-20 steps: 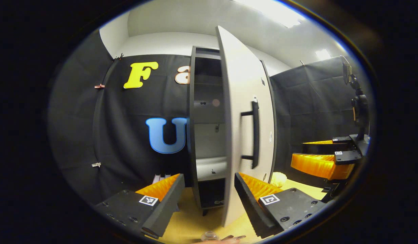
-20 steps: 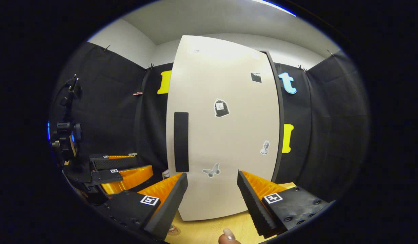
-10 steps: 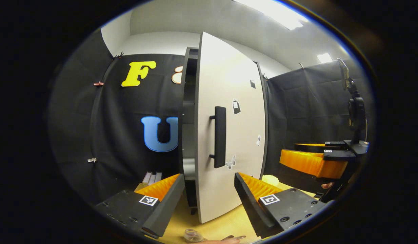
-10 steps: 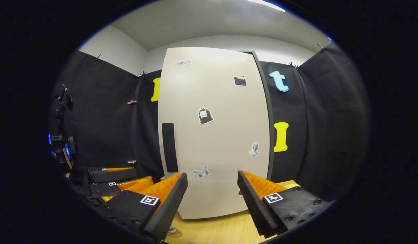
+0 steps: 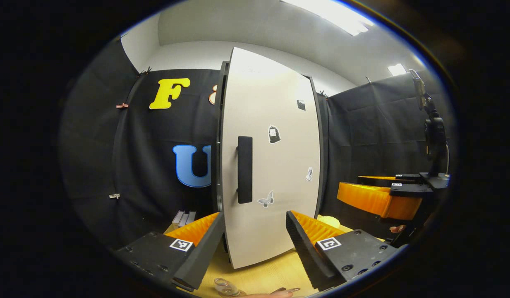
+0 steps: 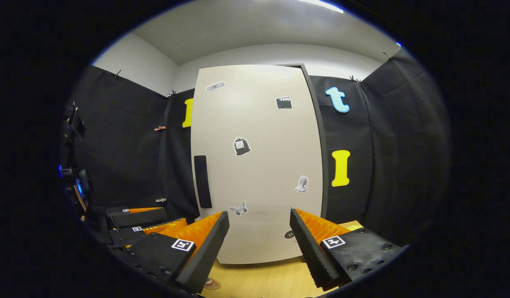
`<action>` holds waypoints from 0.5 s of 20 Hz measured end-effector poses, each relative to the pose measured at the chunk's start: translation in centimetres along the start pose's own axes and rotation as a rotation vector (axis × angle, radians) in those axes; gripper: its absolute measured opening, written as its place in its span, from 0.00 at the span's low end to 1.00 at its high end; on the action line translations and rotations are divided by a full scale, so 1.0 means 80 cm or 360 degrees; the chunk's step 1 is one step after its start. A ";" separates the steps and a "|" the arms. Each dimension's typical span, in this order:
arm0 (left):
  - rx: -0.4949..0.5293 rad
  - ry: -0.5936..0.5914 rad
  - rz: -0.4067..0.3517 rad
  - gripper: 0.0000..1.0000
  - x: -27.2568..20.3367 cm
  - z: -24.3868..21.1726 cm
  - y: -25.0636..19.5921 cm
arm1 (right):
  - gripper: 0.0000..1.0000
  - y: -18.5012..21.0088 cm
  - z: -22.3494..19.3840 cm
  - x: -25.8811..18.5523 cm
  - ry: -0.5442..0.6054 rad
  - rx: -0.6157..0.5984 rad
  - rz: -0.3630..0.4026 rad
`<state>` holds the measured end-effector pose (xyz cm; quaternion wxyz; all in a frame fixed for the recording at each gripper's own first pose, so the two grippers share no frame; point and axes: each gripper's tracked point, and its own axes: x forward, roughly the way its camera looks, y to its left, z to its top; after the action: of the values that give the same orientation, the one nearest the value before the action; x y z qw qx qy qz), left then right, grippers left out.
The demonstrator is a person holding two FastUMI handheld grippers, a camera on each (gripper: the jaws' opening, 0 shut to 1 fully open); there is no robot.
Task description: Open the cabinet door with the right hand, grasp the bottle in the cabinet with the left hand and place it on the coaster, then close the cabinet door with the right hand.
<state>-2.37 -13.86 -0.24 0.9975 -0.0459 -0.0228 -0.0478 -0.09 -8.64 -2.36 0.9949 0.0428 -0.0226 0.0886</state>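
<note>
Change: cabinet door (image 5: 275, 157) has swung from edge-on and ajar to nearly shut, closing off the shelves.
Right gripper (image 6: 259, 240): fingers wide apart, empty, clear of the door.
Left gripper (image 5: 255, 244): fingers wide apart, empty.
Bottle: probably the clear shape (image 5: 223, 285) at 6 o'clock on the tabletop (image 5: 267, 275).
Handling: door stiff, light on its hinge; grip the vertical handle (image 5: 245, 169), at 9 o'clock on the panel.

Each gripper is showing two wedge-shaped fingers with ribbed inner faces, bolted to black blocks: the left gripper (image 5: 252, 244) and the right gripper (image 6: 259, 244). Every block is carrying a small square black-and-white marker and round screw heads along its edge.
</note>
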 end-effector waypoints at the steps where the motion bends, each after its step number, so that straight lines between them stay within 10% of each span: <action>1: 0.0007 -0.0002 -0.0001 0.93 0.001 0.000 -0.002 | 0.96 -0.004 -0.001 0.001 -0.0001 -0.0013 -0.0005; 10: 0.0039 0.0004 -0.0022 0.93 0.012 -0.003 -0.010 | 0.96 -0.013 -0.009 0.007 -0.0005 -0.0080 -0.0023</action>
<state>-1.45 -14.77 -0.34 0.9977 -0.0335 -0.0223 -0.0545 0.71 -9.52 -3.15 0.9962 0.0181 -0.0260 0.0807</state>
